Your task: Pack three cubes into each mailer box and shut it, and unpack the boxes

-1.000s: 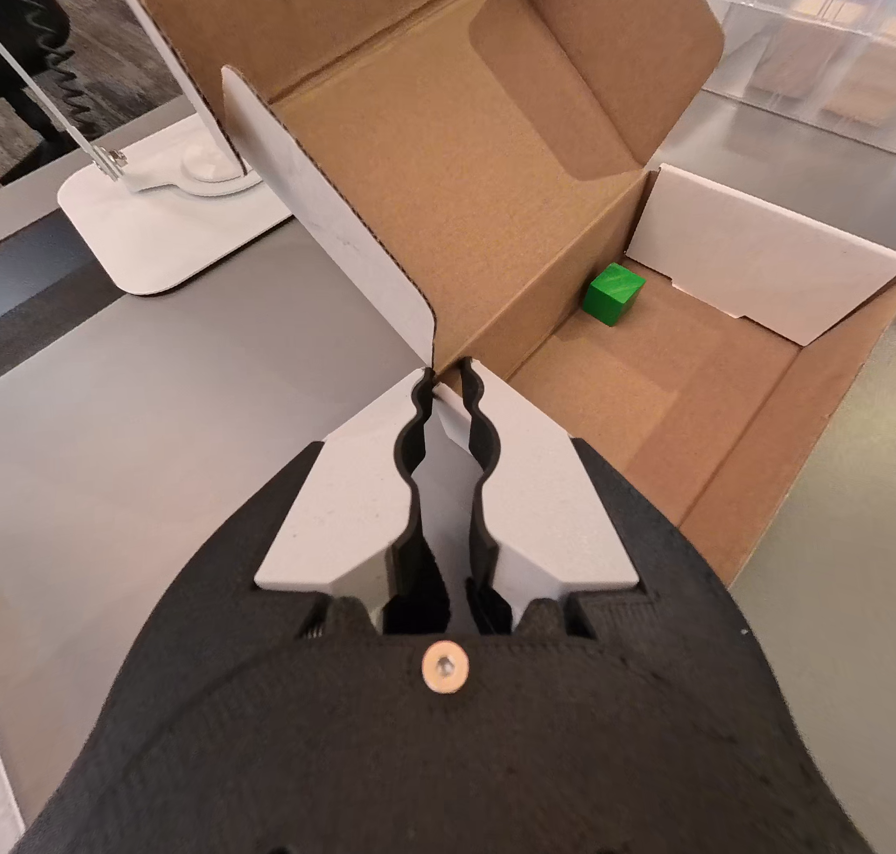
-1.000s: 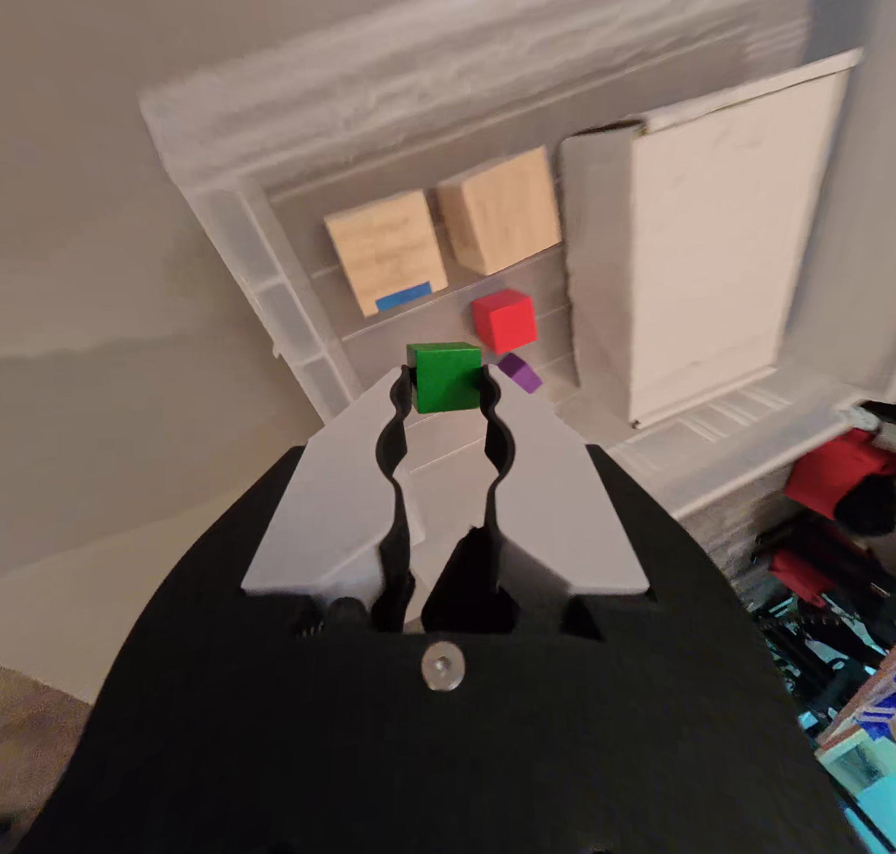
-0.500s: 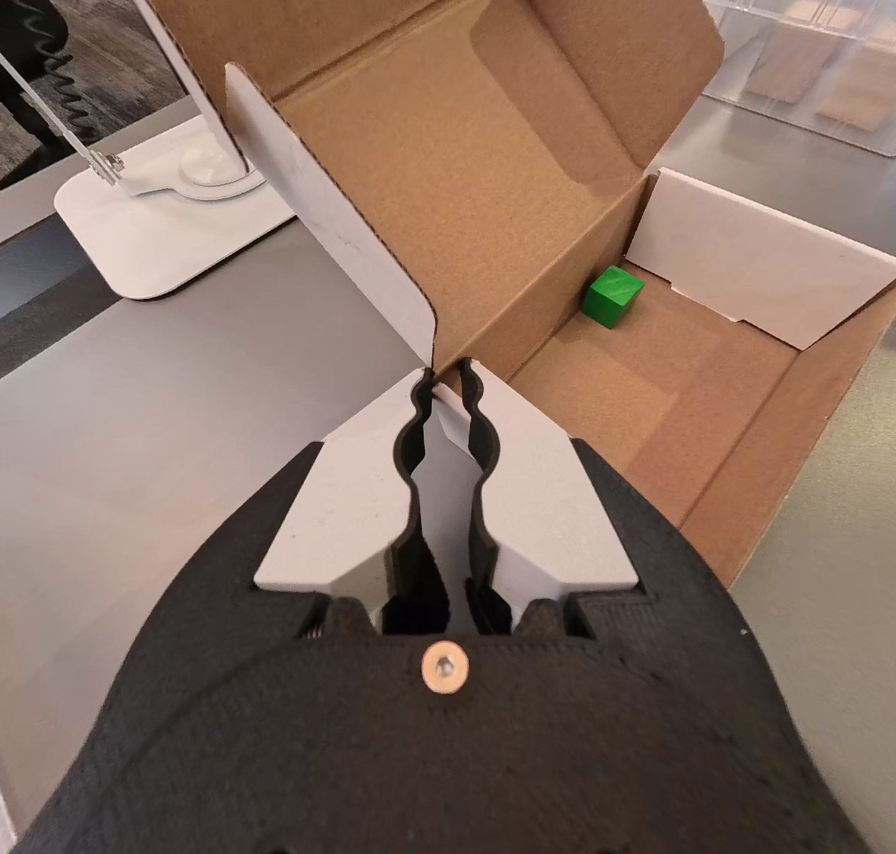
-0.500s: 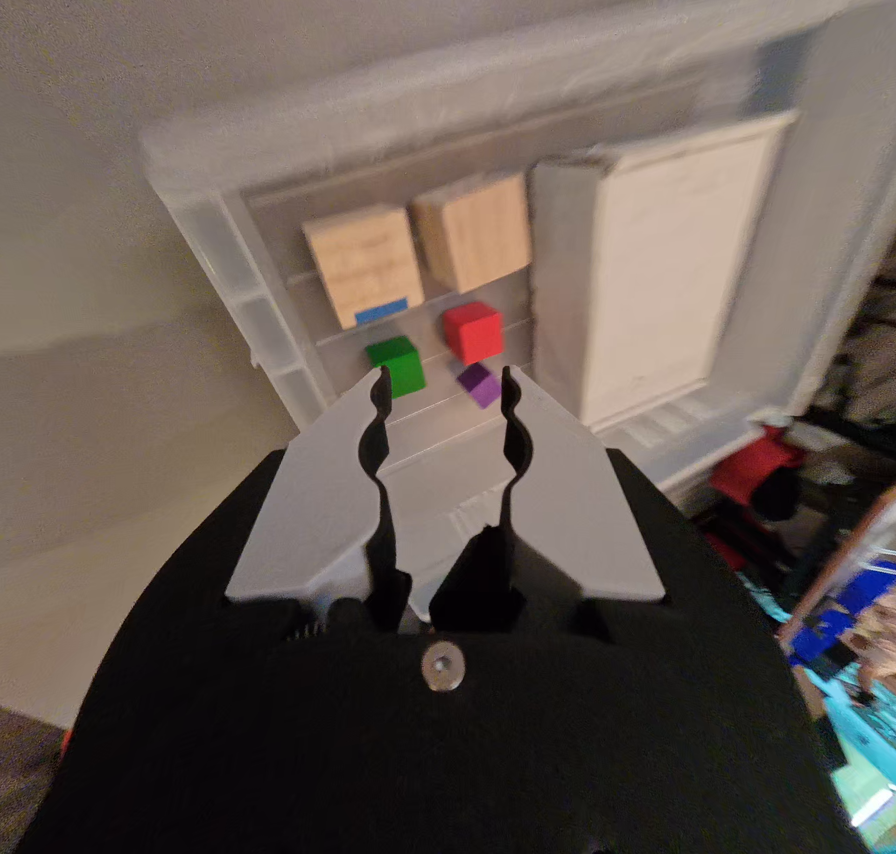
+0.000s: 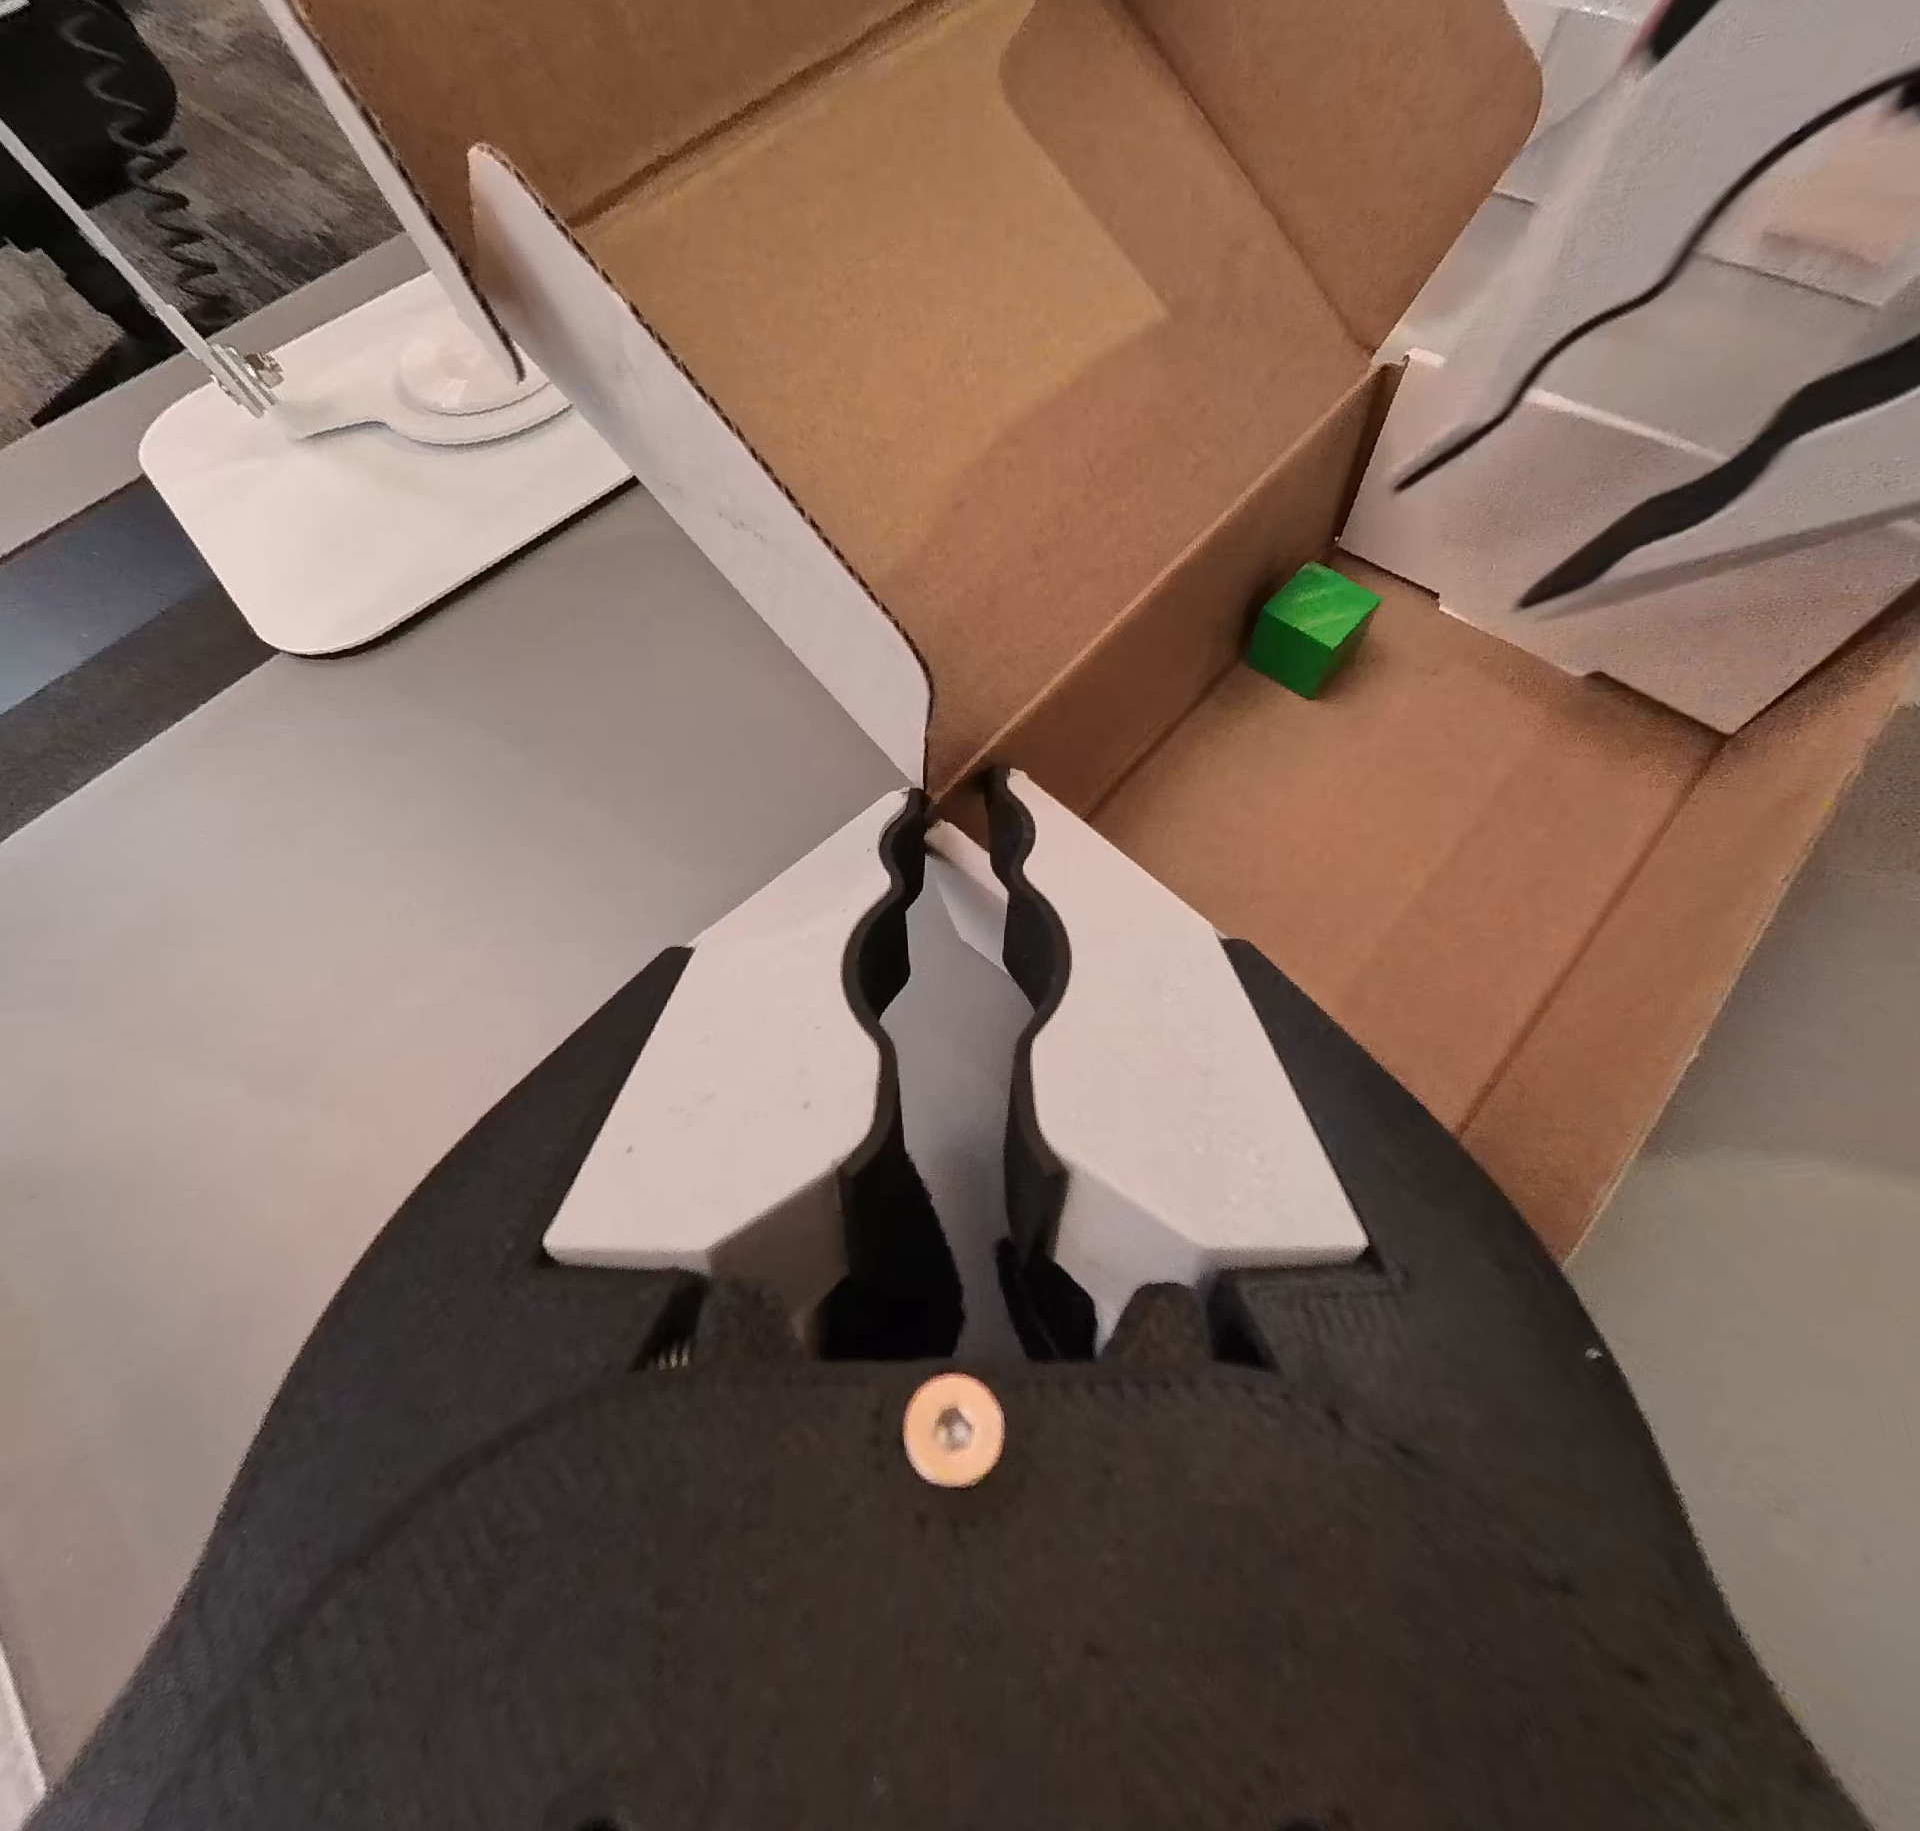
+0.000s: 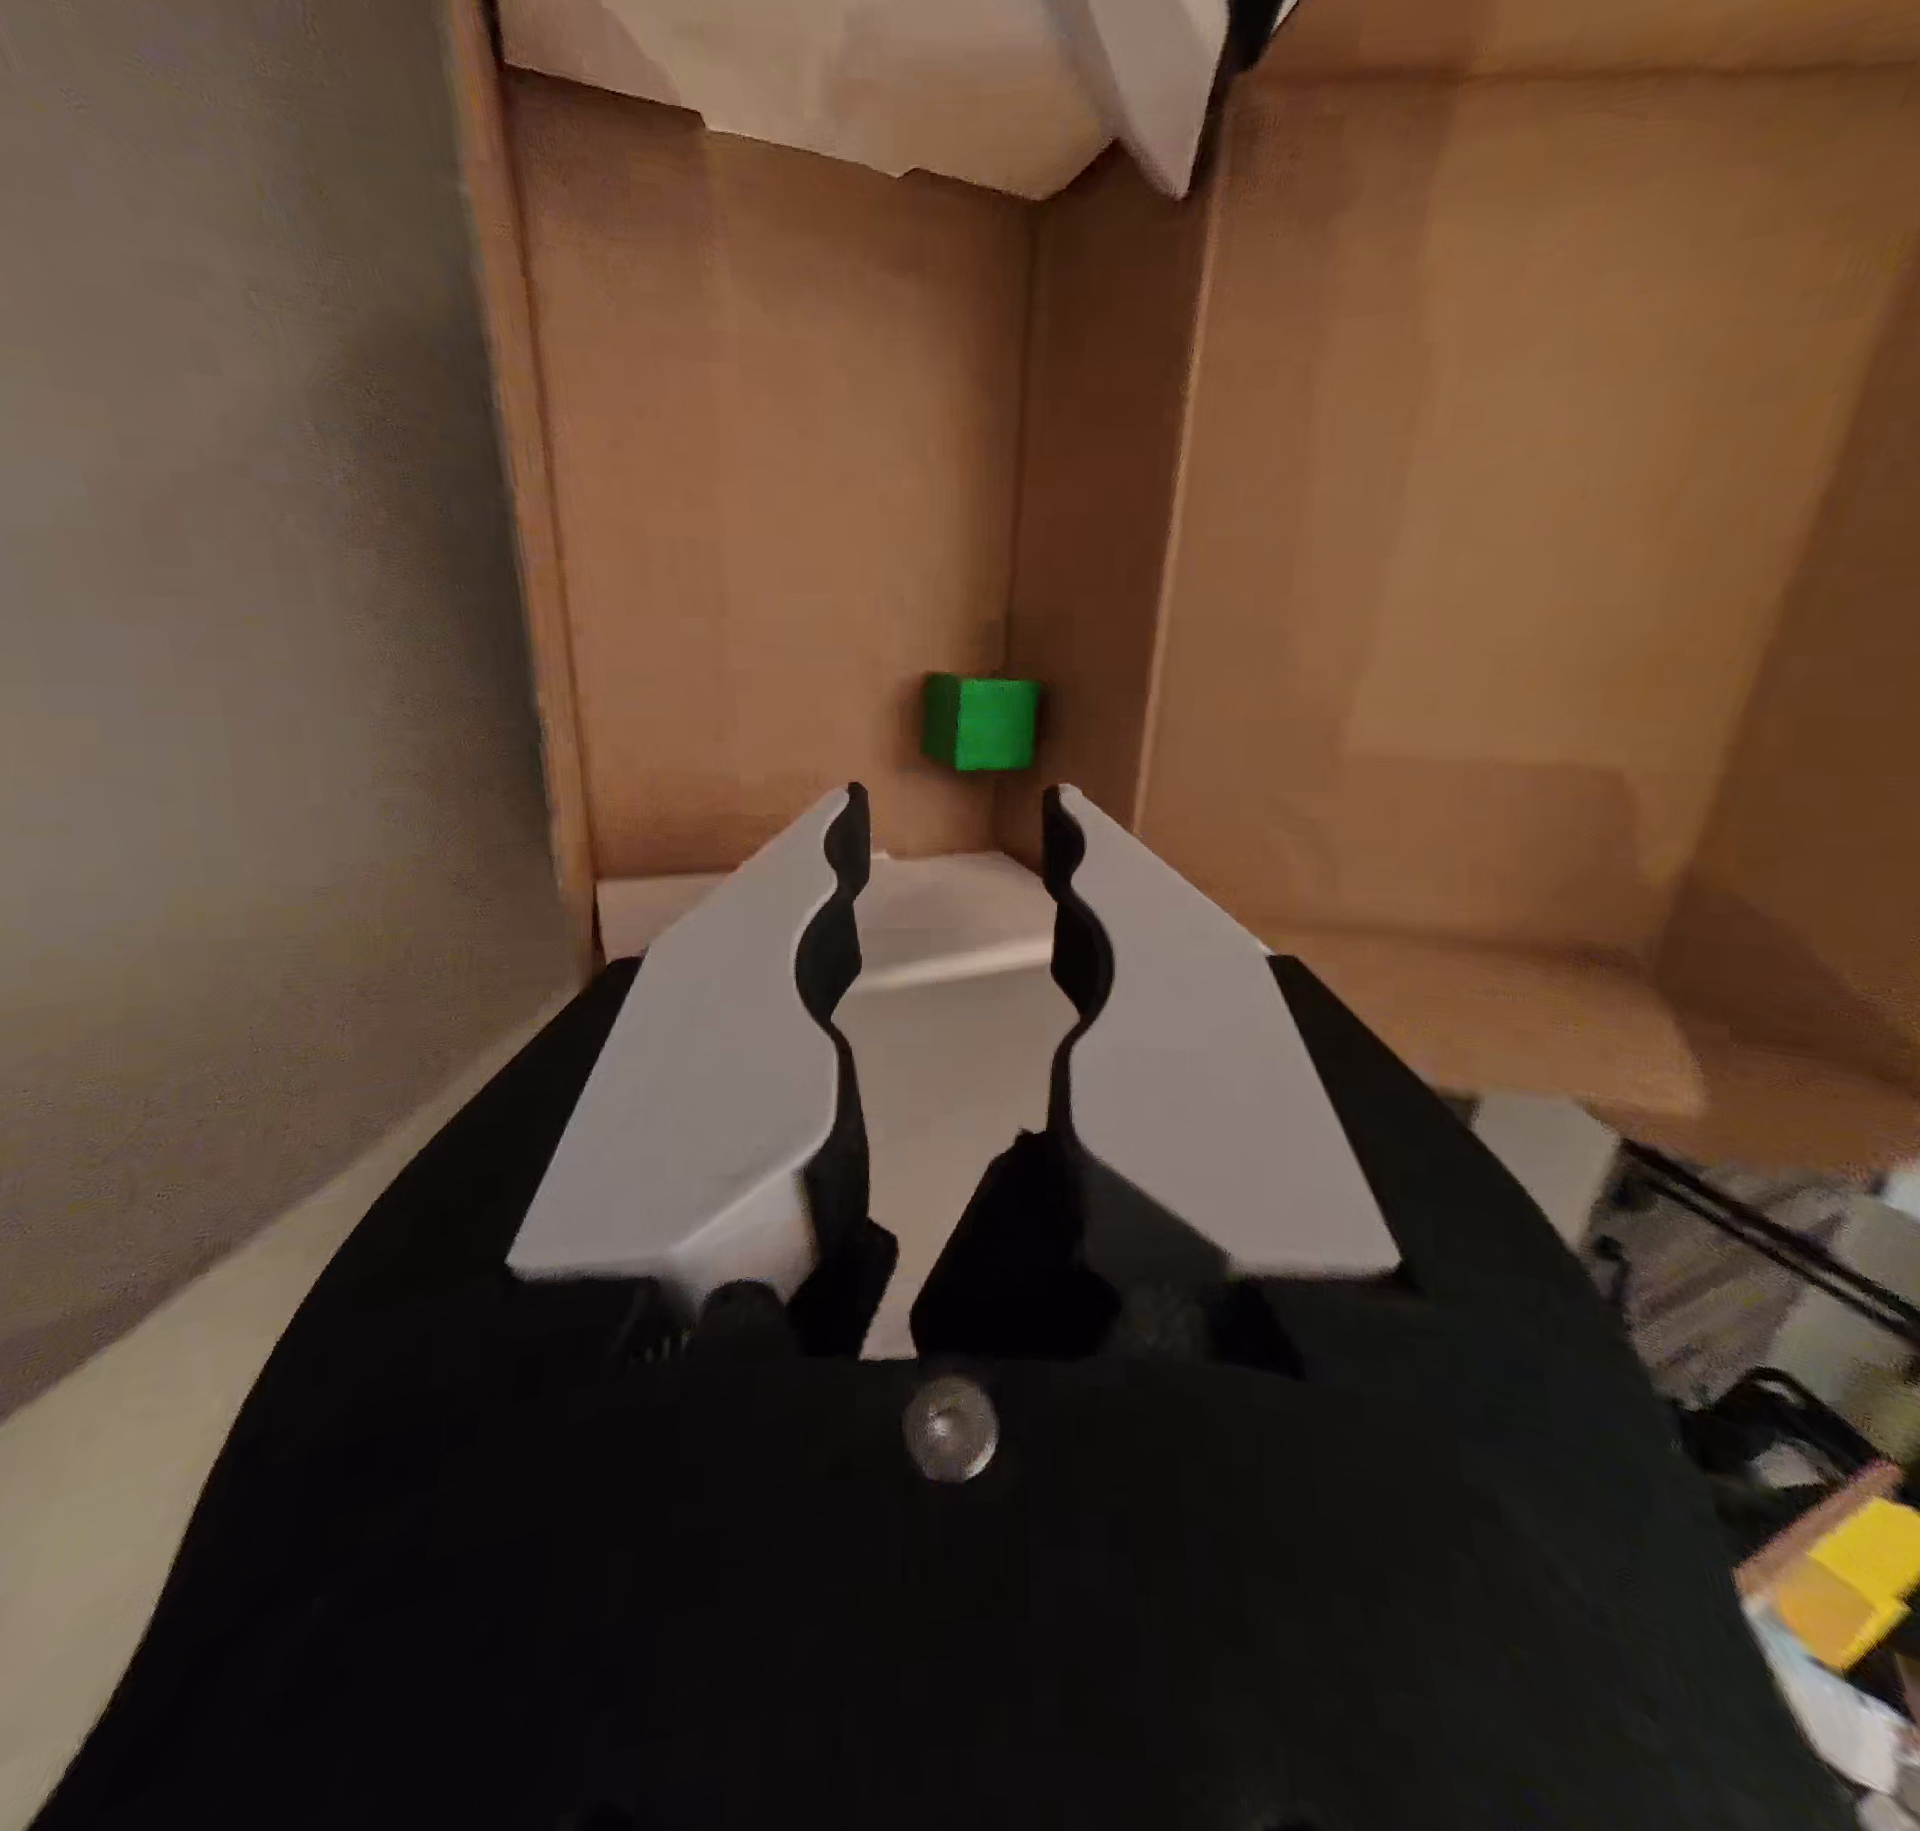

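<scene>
Swinging away from the clear bin where it dropped a green cube half a second ago, the right tool (image 6: pixel 951 794) now looks down into the open box (image 5: pixel 1403 846) with its fingers spread wide and nothing between them. On the left, the left tool (image 5: pixel 956 794) sits as before, fingers narrowed onto the near corner of the box by the white side flap (image 5: pixel 707 493), pinning it on the counter (image 5: pixel 364 846). One green cube (image 6: pixel 982 723) lies on the box floor, tucked close into the corner by the back wall. To lift it cleanly, I'd come straight down, one finger either side, wary of the wall crowding the grip.
</scene>
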`<state>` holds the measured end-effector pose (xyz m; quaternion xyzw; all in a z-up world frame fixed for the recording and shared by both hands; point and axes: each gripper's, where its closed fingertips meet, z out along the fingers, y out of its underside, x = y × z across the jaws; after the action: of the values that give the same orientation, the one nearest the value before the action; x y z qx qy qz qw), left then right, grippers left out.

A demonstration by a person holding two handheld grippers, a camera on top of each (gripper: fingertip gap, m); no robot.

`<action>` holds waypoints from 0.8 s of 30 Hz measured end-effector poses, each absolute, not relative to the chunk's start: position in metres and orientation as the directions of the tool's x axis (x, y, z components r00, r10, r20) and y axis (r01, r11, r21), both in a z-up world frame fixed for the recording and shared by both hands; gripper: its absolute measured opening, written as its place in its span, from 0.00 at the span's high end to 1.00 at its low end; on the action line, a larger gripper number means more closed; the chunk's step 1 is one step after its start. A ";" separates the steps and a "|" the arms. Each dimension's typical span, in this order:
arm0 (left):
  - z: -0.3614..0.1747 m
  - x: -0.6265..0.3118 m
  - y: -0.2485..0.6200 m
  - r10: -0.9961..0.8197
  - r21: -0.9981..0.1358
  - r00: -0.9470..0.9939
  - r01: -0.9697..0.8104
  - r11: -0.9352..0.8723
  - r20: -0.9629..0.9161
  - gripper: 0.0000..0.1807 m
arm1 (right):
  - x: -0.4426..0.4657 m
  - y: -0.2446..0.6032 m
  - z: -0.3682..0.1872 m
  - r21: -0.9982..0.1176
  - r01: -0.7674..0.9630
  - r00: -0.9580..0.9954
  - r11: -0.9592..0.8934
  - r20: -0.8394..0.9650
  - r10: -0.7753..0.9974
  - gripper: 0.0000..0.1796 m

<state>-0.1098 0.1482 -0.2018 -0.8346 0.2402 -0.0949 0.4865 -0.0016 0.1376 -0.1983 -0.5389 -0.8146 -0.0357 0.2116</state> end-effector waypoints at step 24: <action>-0.201 -0.107 0.150 -0.499 -0.857 0.862 -0.323 -0.400 -0.092 0.95 | -0.012 0.146 -0.235 0.026 0.954 -0.297 0.299 0.216 0.930 0.89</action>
<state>-0.1075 0.1500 -0.2015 -0.8319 0.2472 -0.0899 0.4887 -0.0119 0.1463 -0.2352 -0.5873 -0.8019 -0.0749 0.0798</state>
